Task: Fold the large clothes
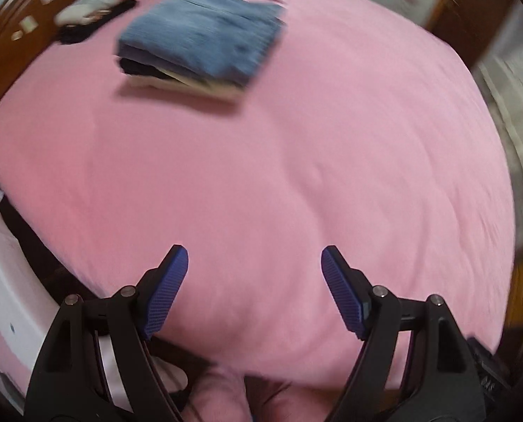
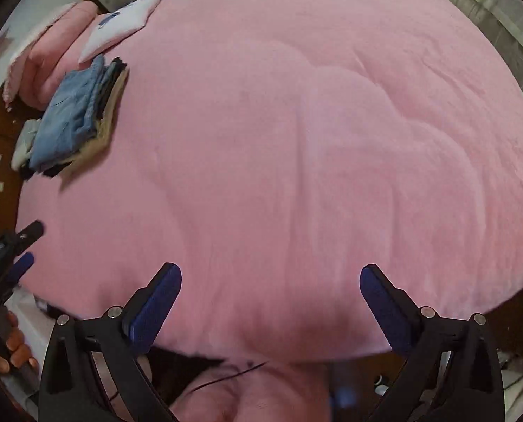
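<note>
A stack of folded clothes (image 1: 201,38) with a blue denim piece on top lies on the pink bed cover (image 1: 261,176), at the far left of the bed. The same stack (image 2: 75,116) shows at the left in the right wrist view. My left gripper (image 1: 254,263) hangs open above the near part of the pink cover, nothing between its fingers. My right gripper (image 2: 270,277) stands wide open over the near edge of the cover (image 2: 296,140), holding nothing. The left gripper (image 2: 22,246) also shows at the left edge of the right wrist view, held by a hand (image 2: 12,348).
A rolled pink blanket (image 2: 50,52) and a white pillow (image 2: 121,24) lie at the head of the bed. A brown wooden headboard (image 1: 8,45) borders the left side, with small white and dark cloth items (image 1: 89,10) beside it. White furniture (image 1: 1,281) stands near the bed's lower left.
</note>
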